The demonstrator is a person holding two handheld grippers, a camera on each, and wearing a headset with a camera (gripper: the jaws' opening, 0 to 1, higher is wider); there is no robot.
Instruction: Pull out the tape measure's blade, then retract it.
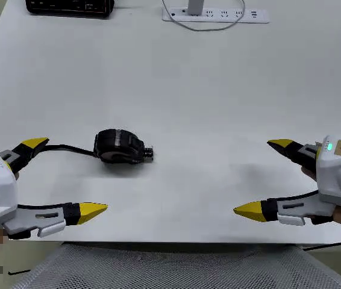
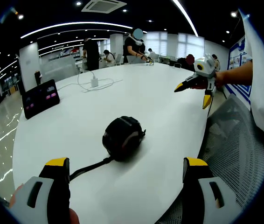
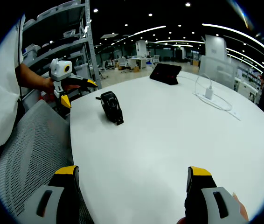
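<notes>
The black tape (image 1: 122,147) lies on the white table (image 1: 188,90) with its blade in, and its strap (image 1: 68,147) trails left. The left gripper (image 1: 68,176) is near the tape's left, its 2 jaws wide apart and empty. The right gripper (image 1: 256,177) is well to the tape's right, equally wide and empty.
</notes>
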